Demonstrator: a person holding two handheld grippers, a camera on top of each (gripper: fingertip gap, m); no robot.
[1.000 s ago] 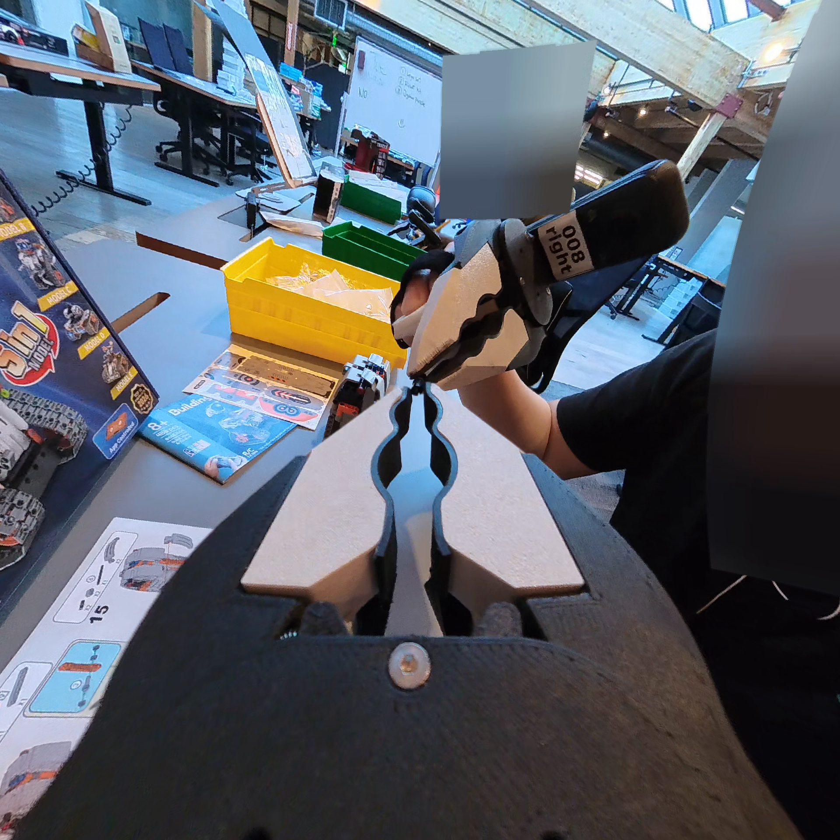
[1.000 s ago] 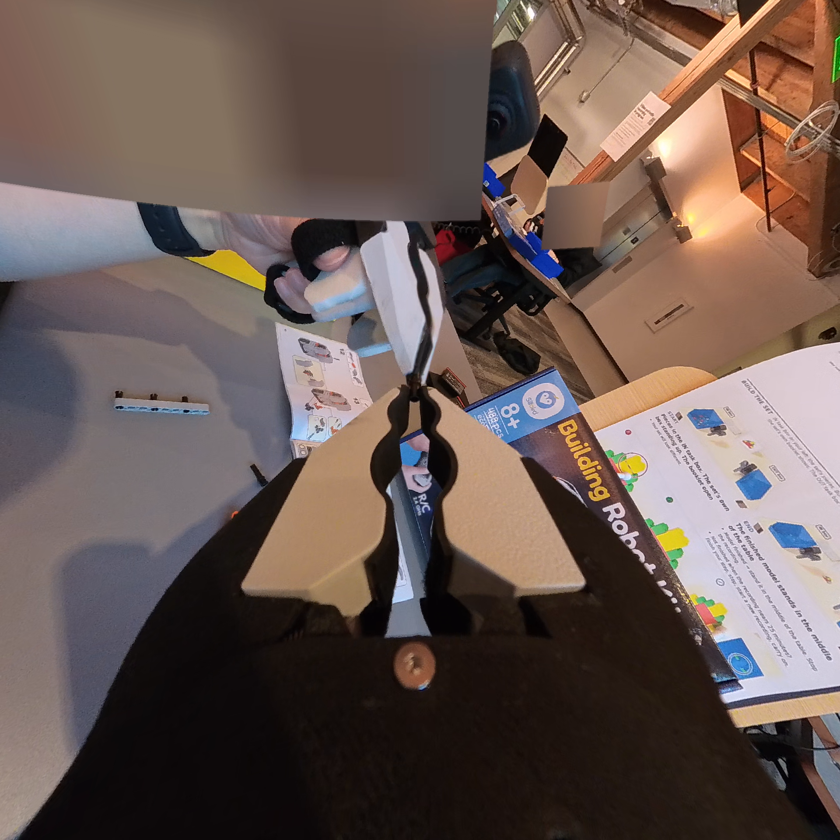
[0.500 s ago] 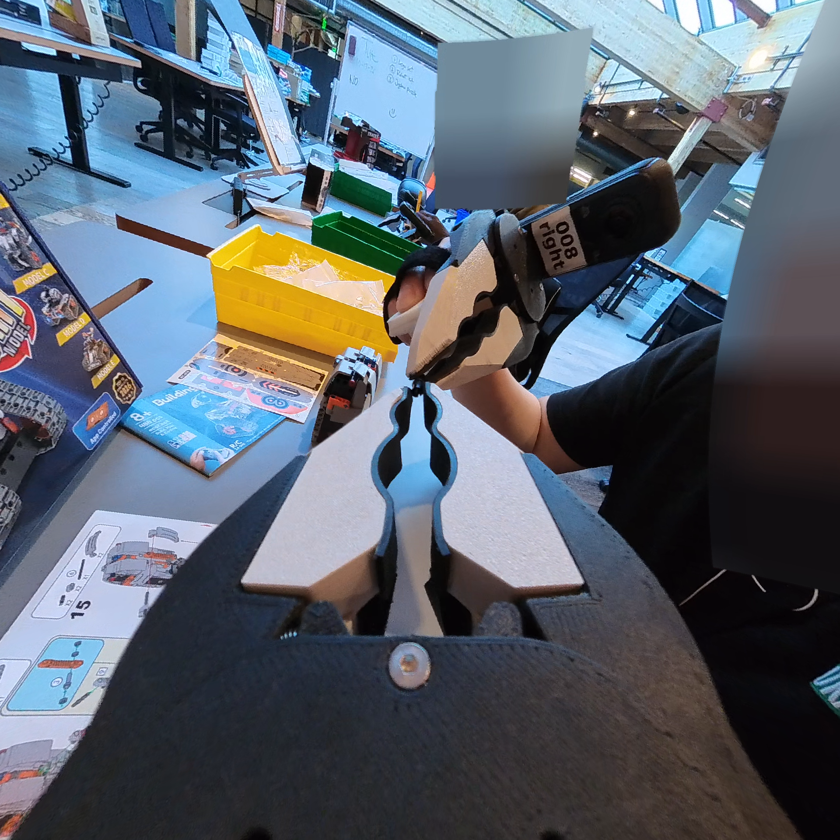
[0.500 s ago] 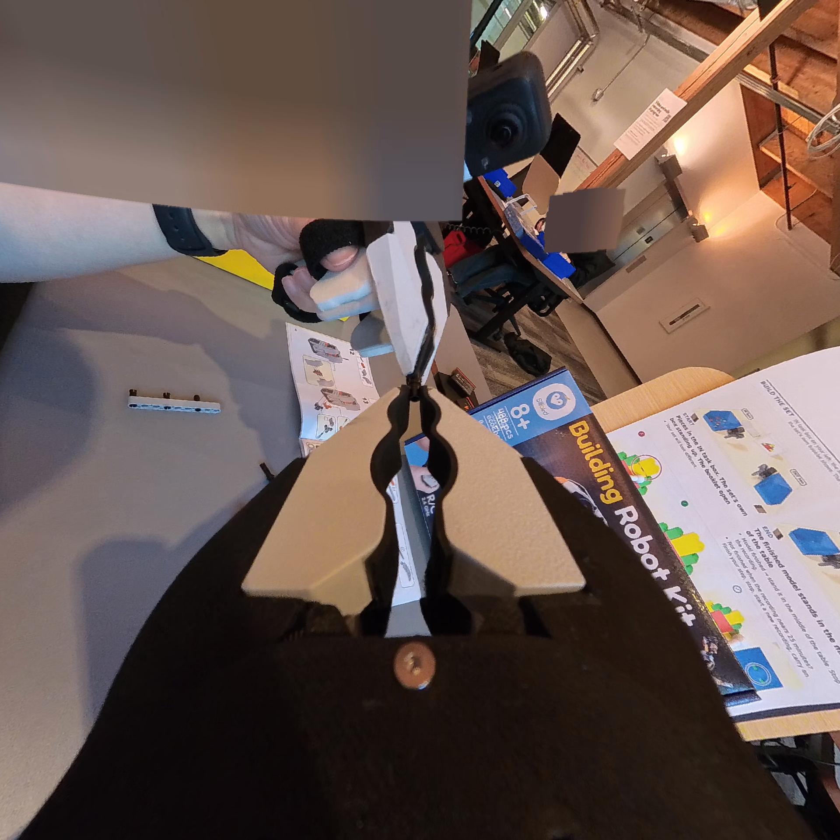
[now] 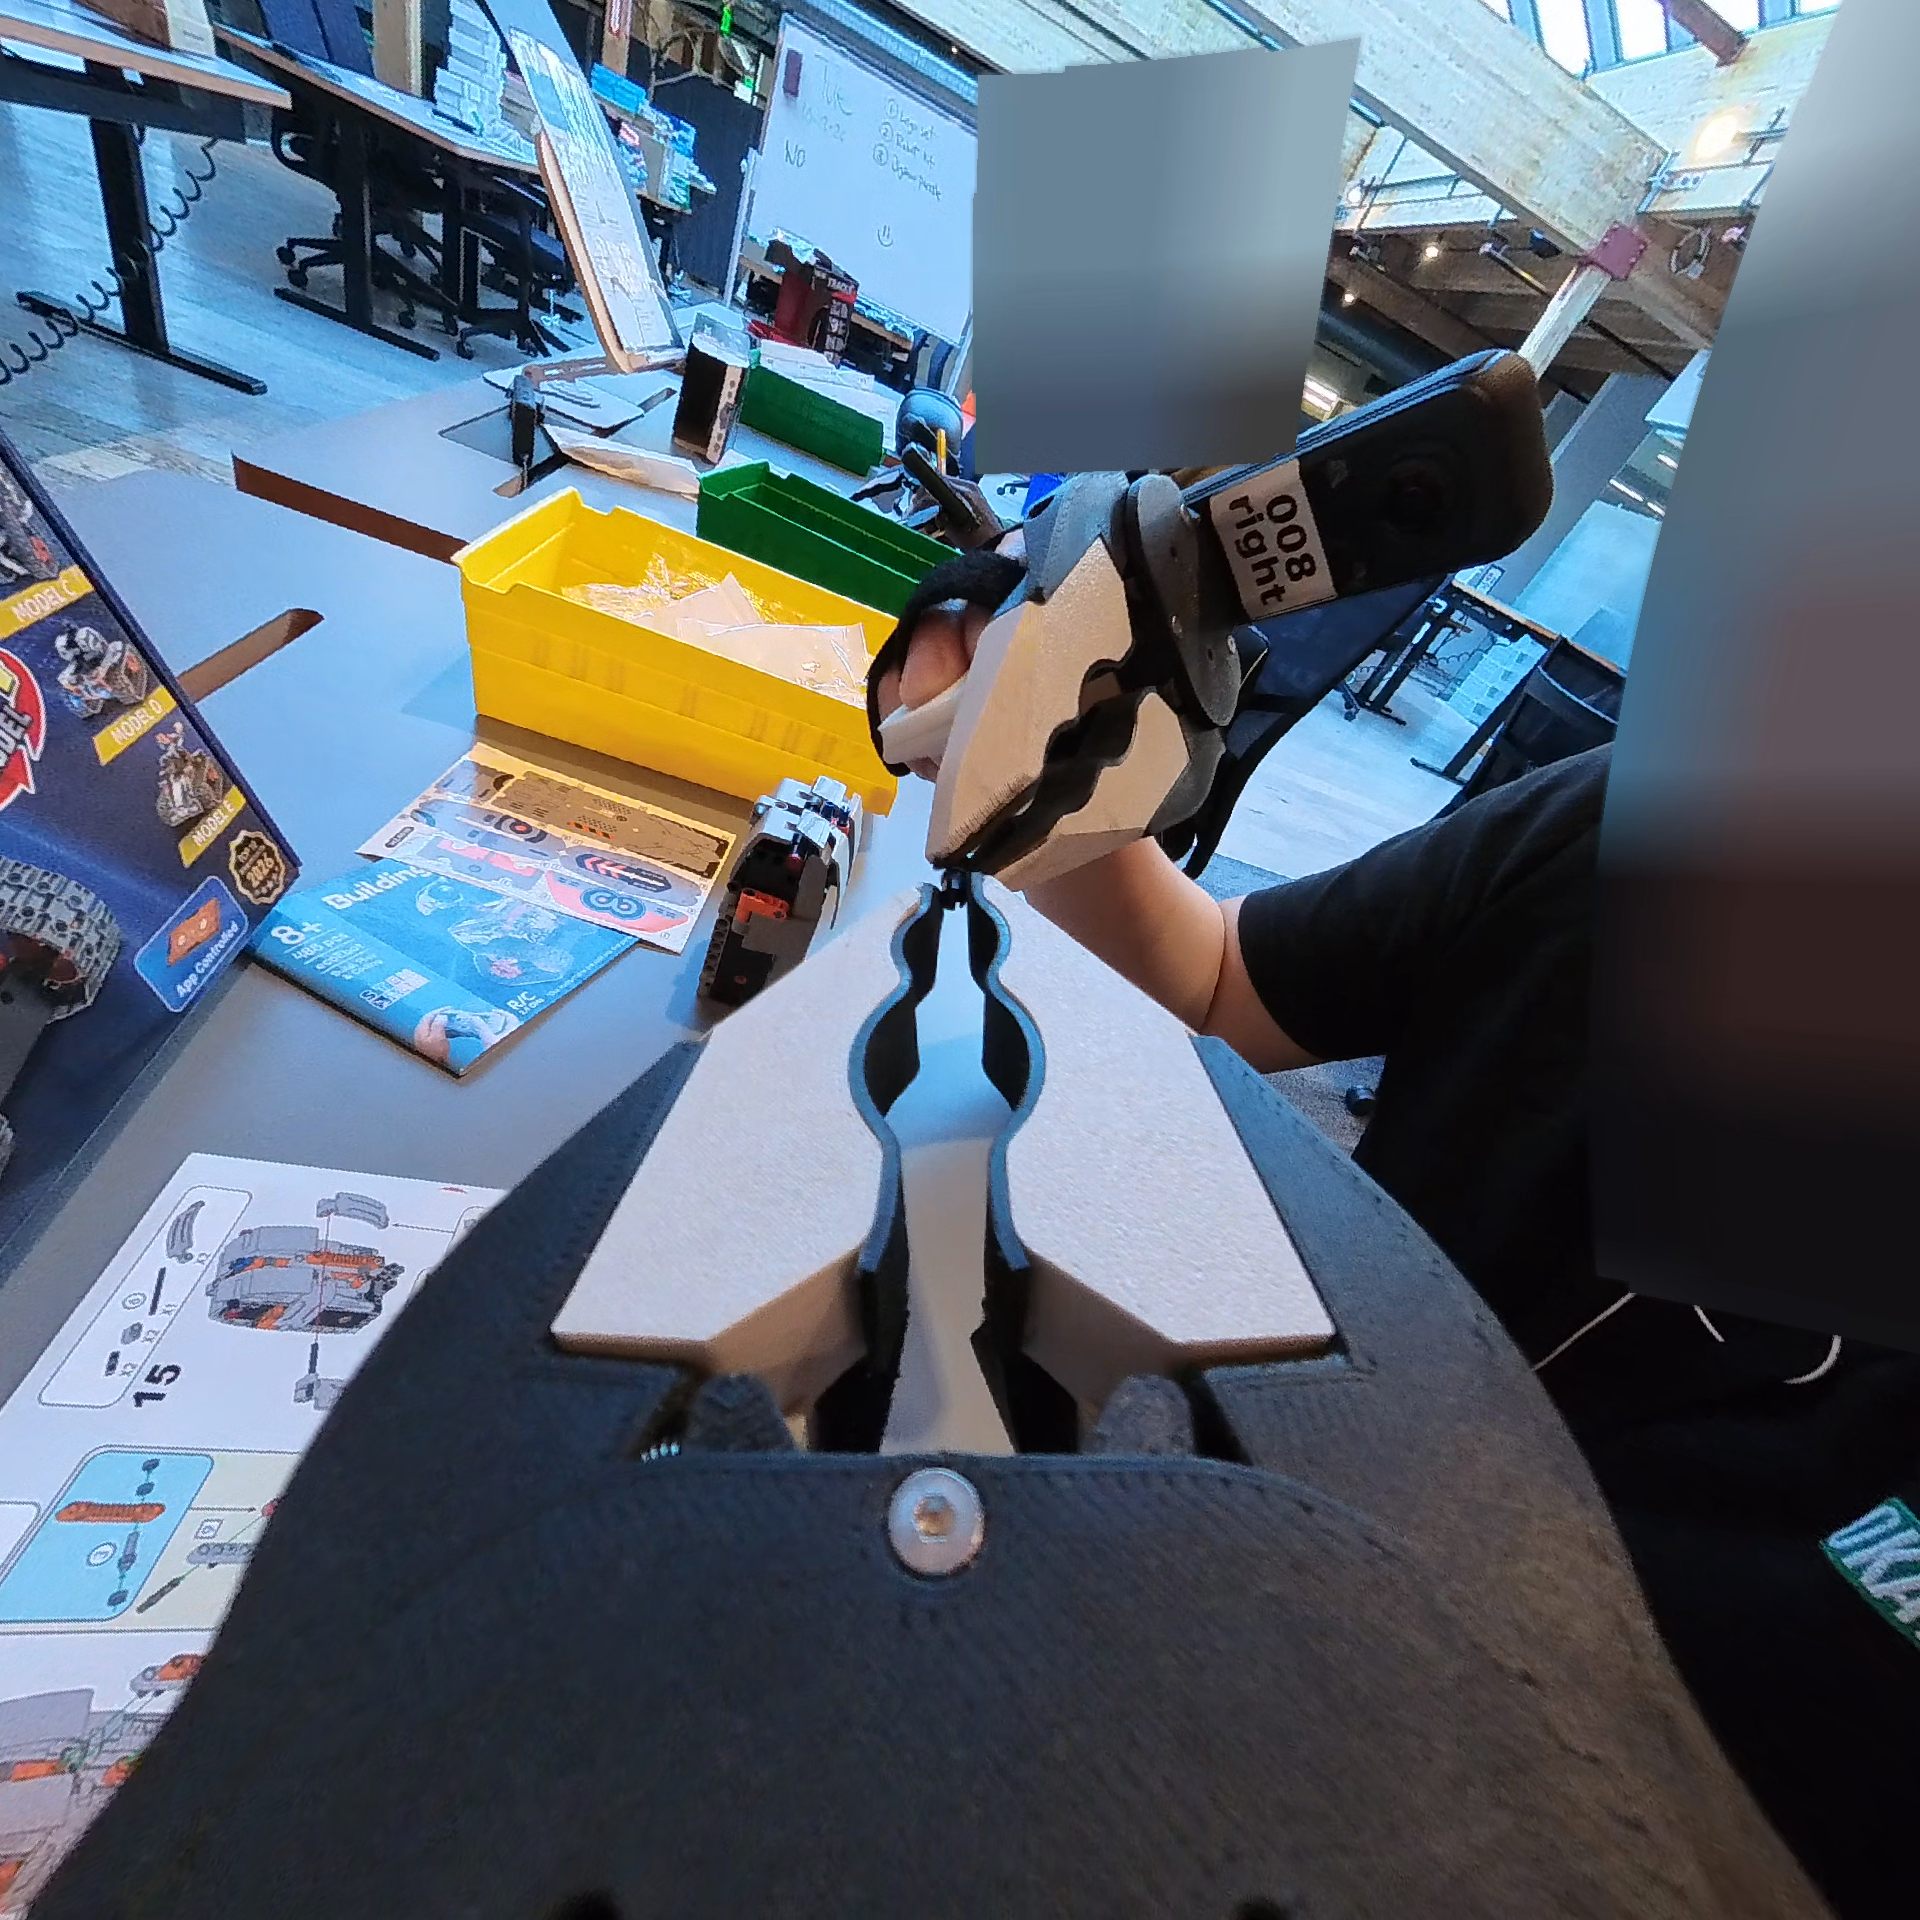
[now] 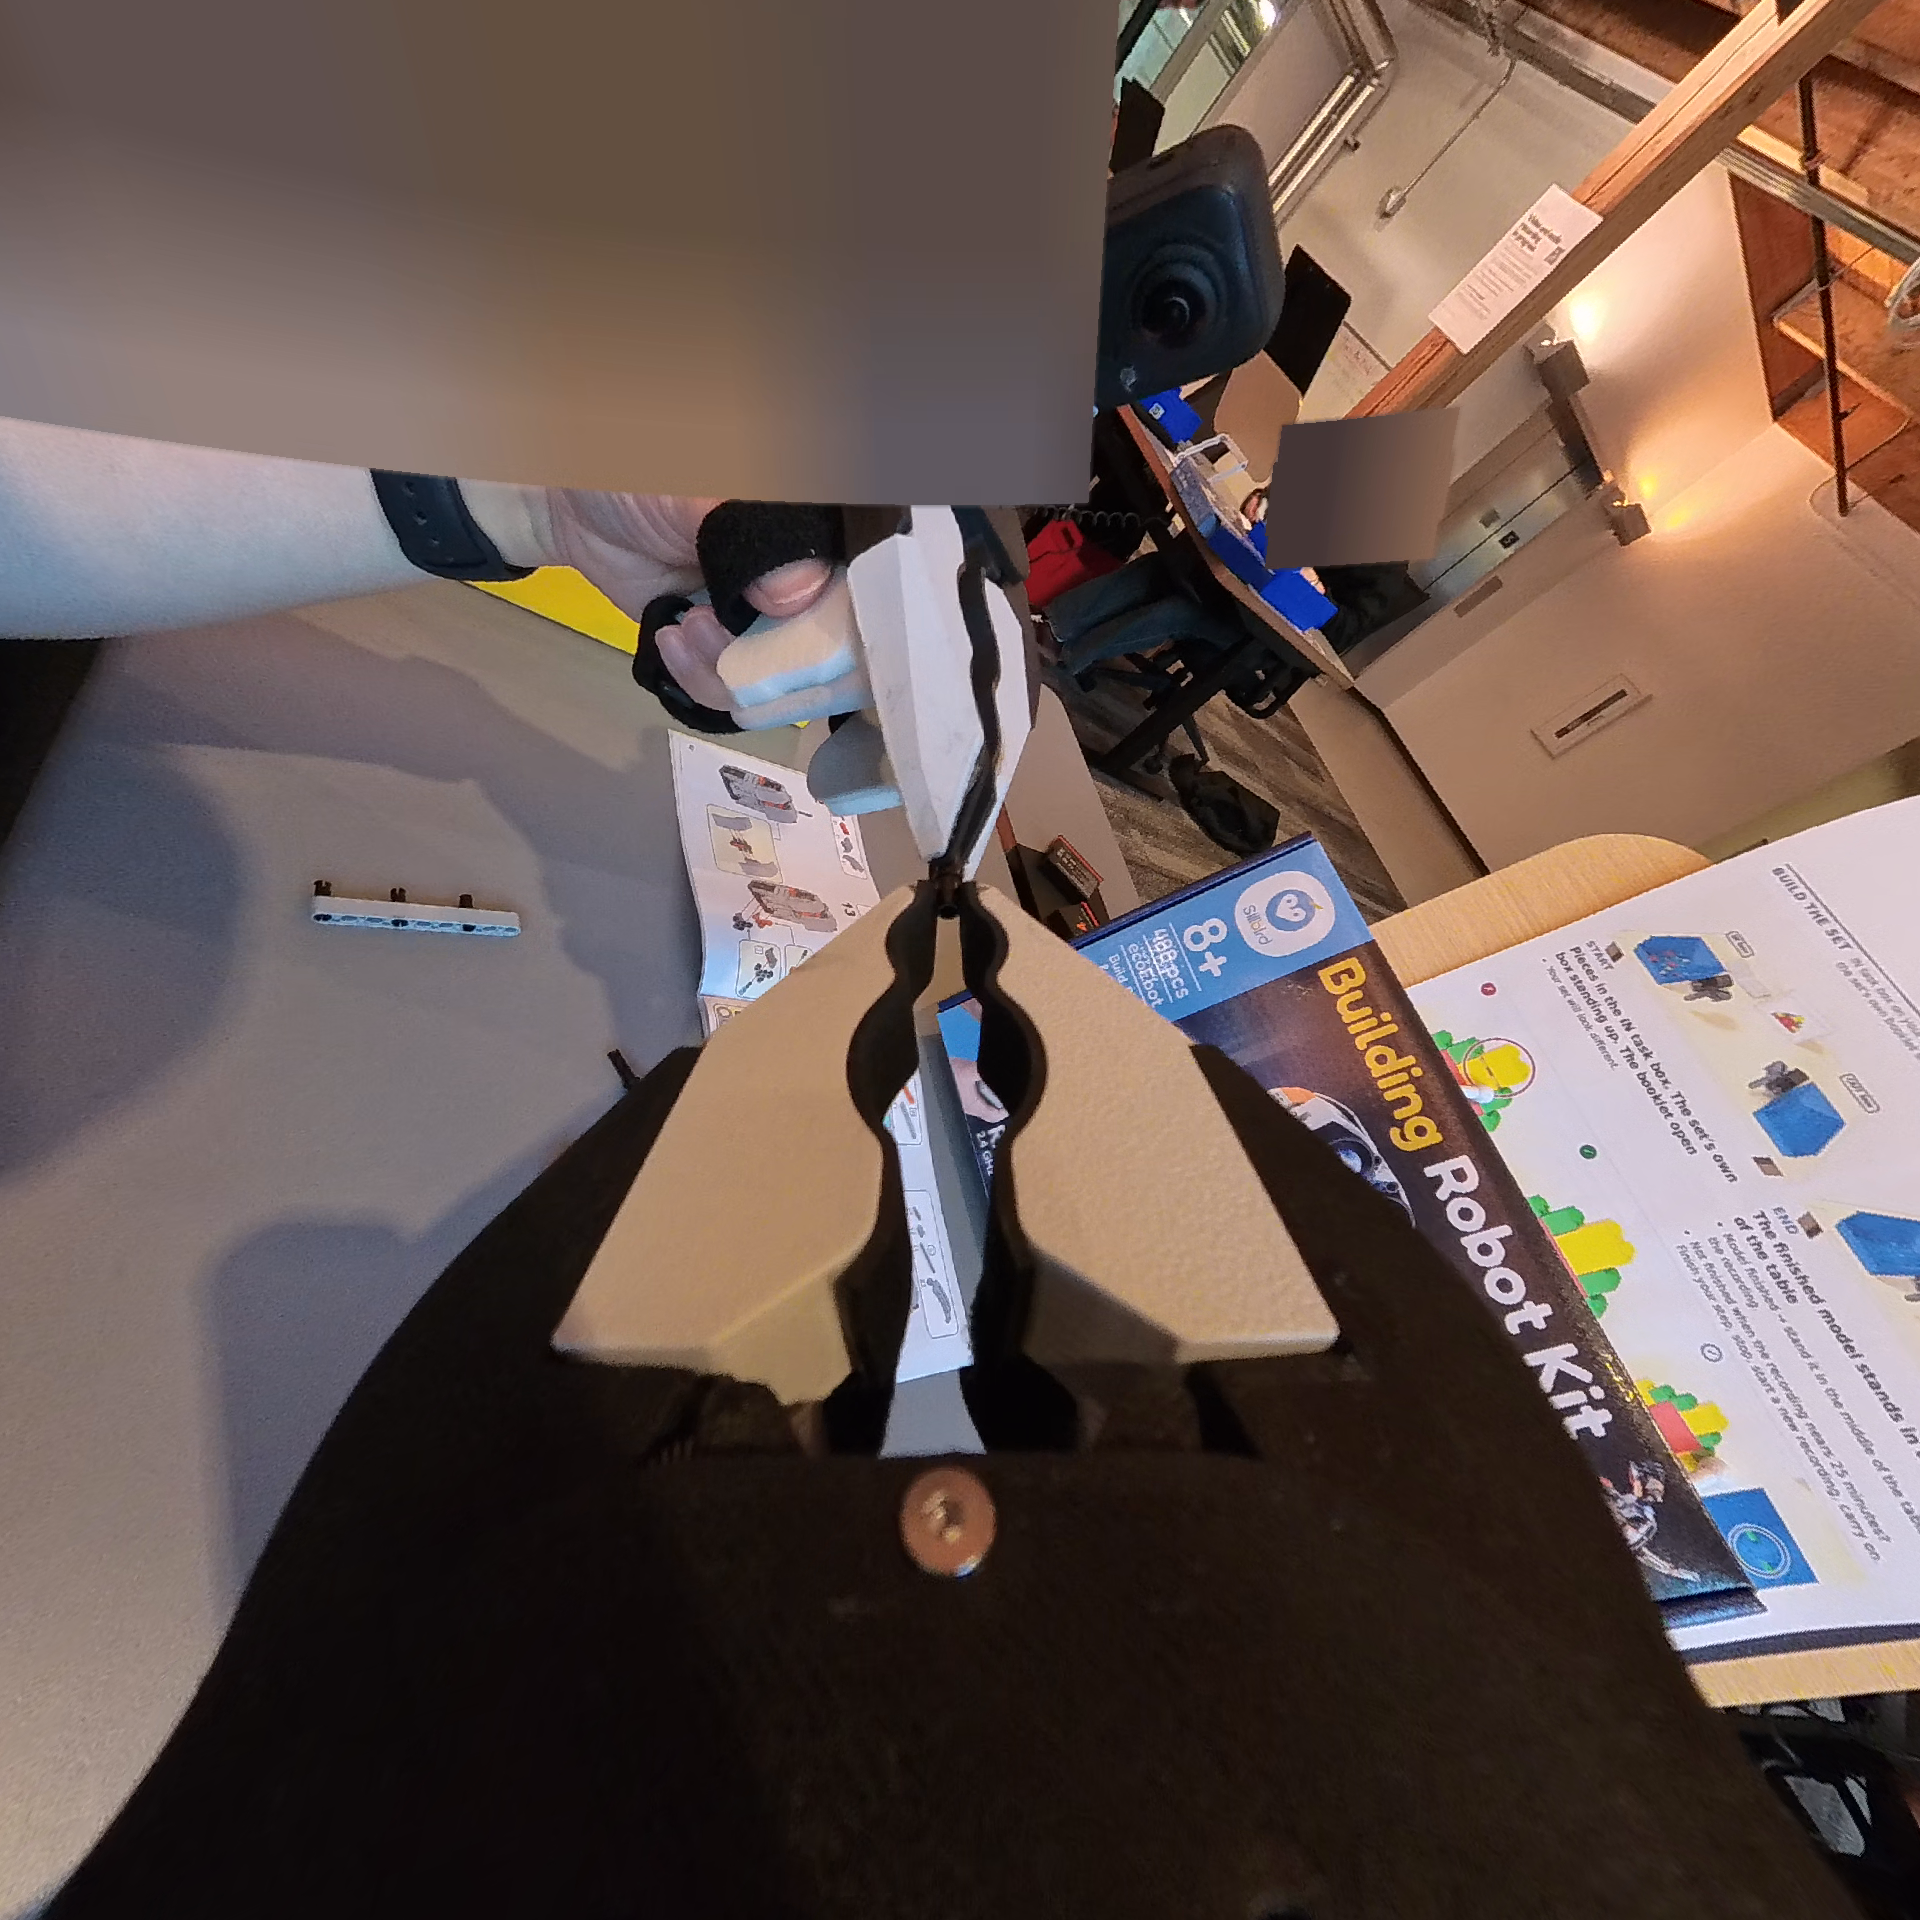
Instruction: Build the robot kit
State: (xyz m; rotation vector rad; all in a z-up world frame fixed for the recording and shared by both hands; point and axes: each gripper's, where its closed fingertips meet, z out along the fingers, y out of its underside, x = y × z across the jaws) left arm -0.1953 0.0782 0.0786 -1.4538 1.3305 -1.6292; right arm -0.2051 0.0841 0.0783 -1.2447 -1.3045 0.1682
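Grey table [image 5: 343, 727] below, left gripper [image 5: 951, 902] and right gripper [image 6: 948, 902] raised tip-to-tip, both pinching one tiny black piece [image 5: 952, 889].

**Open grey tabletop, crowded toward the yellow bin**

Beside the yellow plastic bin [image 5: 665, 665], a small grey-and-black brick model [image 5: 784, 894] and flat printed leaflets [image 5: 540, 842] take up the grey table [image 5: 343, 727]. Away from the bin, a white studded beam [image 6: 416, 914] lies alone amid bare tabletop. A tall blue cardboard box [image 5: 94, 790] walls one side.
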